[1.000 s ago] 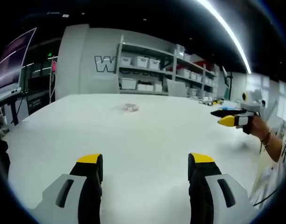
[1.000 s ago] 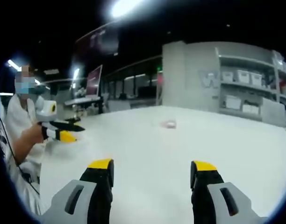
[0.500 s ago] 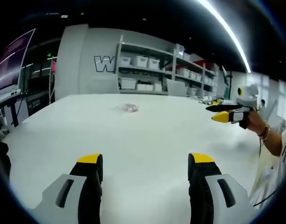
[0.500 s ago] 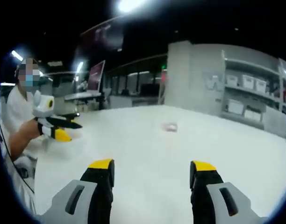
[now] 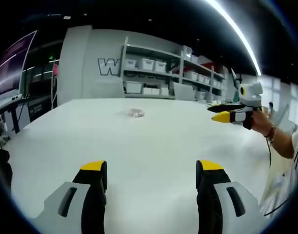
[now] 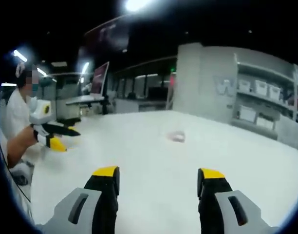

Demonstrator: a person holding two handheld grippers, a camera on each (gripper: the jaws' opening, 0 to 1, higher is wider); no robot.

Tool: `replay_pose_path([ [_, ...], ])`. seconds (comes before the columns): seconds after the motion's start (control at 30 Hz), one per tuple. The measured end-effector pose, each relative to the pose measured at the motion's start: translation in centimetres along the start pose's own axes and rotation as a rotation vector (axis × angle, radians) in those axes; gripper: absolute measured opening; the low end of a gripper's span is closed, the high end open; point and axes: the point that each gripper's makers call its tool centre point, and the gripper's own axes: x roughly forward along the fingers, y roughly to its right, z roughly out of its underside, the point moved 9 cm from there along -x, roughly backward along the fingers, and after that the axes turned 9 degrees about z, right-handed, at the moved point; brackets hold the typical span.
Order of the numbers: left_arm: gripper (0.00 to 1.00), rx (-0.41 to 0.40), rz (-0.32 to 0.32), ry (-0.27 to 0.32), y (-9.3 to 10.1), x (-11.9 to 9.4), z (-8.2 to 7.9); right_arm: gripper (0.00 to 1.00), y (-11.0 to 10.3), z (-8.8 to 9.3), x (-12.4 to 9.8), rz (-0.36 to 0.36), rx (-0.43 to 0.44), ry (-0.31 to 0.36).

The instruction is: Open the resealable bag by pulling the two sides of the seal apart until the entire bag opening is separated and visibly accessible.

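Left gripper [image 5: 151, 170] fingers spread wide, holding nothing, above white table [image 5: 154, 136], right gripper [image 6: 158, 178] fingers equally parted, empty, resealable bag [image 5: 134, 113] at 12 o'clock, untouched

The resealable bag [image 5: 134, 113] is just a tiny pale smudge far out on the table [image 5: 154, 141], way too small to tell if the seal is shut or apart. Same deal in the right gripper view, a blurry little blob [image 6: 177, 136]. Both grippers' bodies get cut off at the bottom edge, only the yellow-tipped jaws poke up. The wall lettering [image 5: 109, 67] is half hidden behind the shelving [image 5: 154, 73], and what's in the bins [image 5: 148, 64] is anyone's guess.
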Motion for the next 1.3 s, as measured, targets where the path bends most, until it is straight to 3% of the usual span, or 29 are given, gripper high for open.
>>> replay_pose_path([
  [1.3,0.73,-0.002,-0.002,0.002,-0.2,-0.2,0.1,0.57,-1.1,0.1,3.7,-0.05,-0.032,-0.056],
])
